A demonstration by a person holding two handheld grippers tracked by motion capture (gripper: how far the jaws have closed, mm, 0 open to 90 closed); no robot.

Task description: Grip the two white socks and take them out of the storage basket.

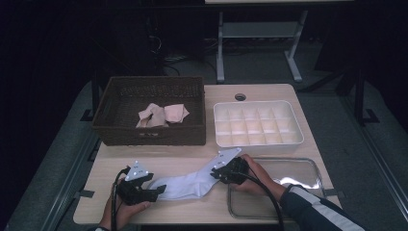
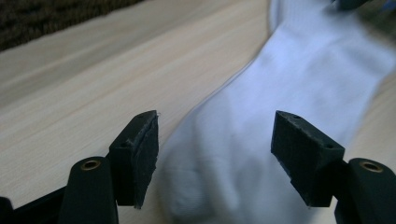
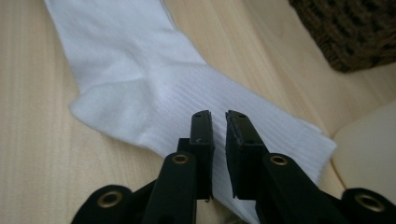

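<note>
A: Nearest to us are our 2 grippers, low over the wooden table (image 1: 192, 159), with 1 white sock (image 1: 185, 185) lying flat between them along the near edge.

B: Largest first, then. 1 dark wicker basket (image 1: 120, 130) sits at the far left, and in it we count what looks like 2 beige socks (image 1: 161, 114), bunched, so we cannot be sure of the number. Beside it to the right is 1 white divider box (image 1: 298, 132), every cell bare. In front of that lies 1 clear tray (image 1: 312, 168) at the near right corner.

A: And the sock itself?

B: Its toe end points at the left gripper (image 2: 215, 149), its cuff at the right gripper (image 3: 219, 126). In the left gripper view the jaws stand wide, 1 on each side of the toe, not pressing it. In the right gripper view the jaws are nearly together above the ribbed cuff, with a thin slit between them; we cannot tell whether any cloth is pinched there.

A: What could go wrong from here?

B: We judge 3 risks. If the left jaws close too high, they catch only the top layer and the toe slips out. If the right jaws hold nothing, a lift leaves the cuff on the table and the sock drags crooked. And the cuff lies just beside the tray's rim, so a careless pull could snag it there.
</note>
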